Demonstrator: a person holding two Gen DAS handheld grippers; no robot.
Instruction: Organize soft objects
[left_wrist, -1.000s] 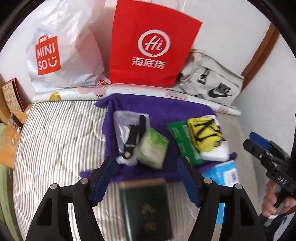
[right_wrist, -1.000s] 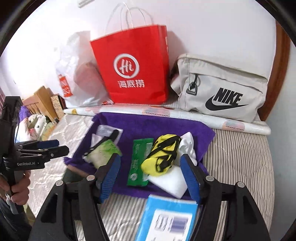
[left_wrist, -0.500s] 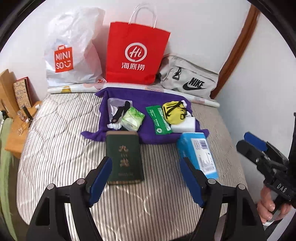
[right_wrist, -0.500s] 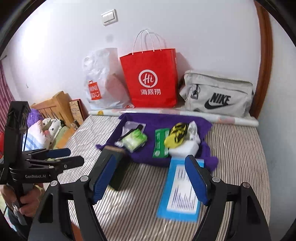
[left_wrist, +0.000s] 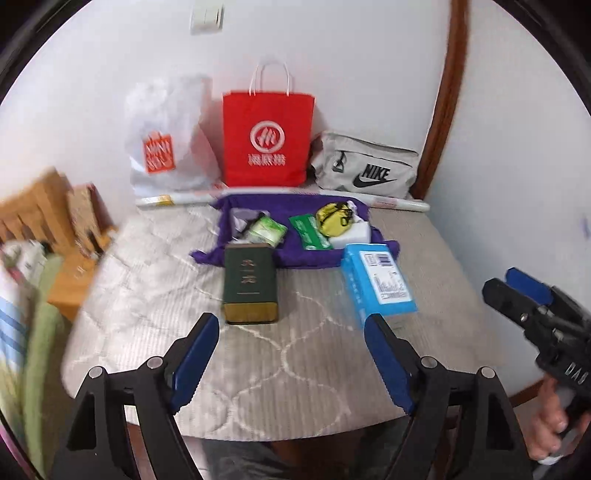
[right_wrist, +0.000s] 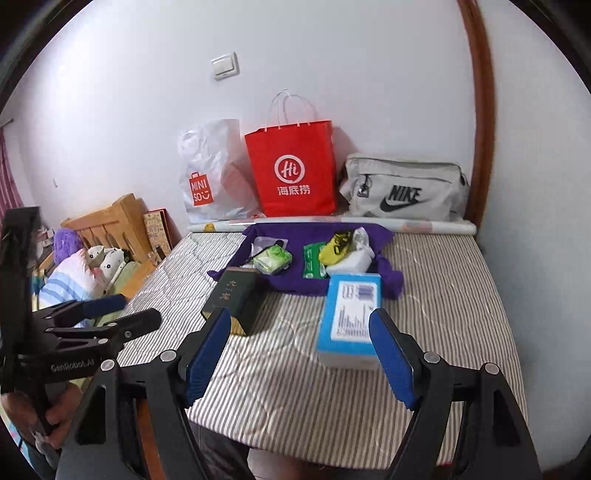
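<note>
Purple towel spread at far end of striped mattress, small soft stuff on it: green tissue pack, flat green wipes pack, yellow pouch w/ black cord, white foam block, clear plastic bag w/ black item far left. Dark green box lies just off towel's near edge, far end touching or overlapping the hem; blue box near towel's right corner. Neither looks soft. Behind towel: rolled poster, then Miniso plastic bag, red Hi paper bag, grey Nike pouch against wall. Left gripper over near mattress edge, jaws spread and opening, nothing btwn pads. Right gripper likewise wide and empty, blue box showing thru gap but not touched. Risks, as judgement: pouch rests against foam block, so grabbing one prob. drags the other; tissue pack overlaps plastic bag, same problem; thin wipes pack lies flat, pads may pinch towel w/ it and pull the whole spread. Boxes sit in approach path, easy to knock.
</note>
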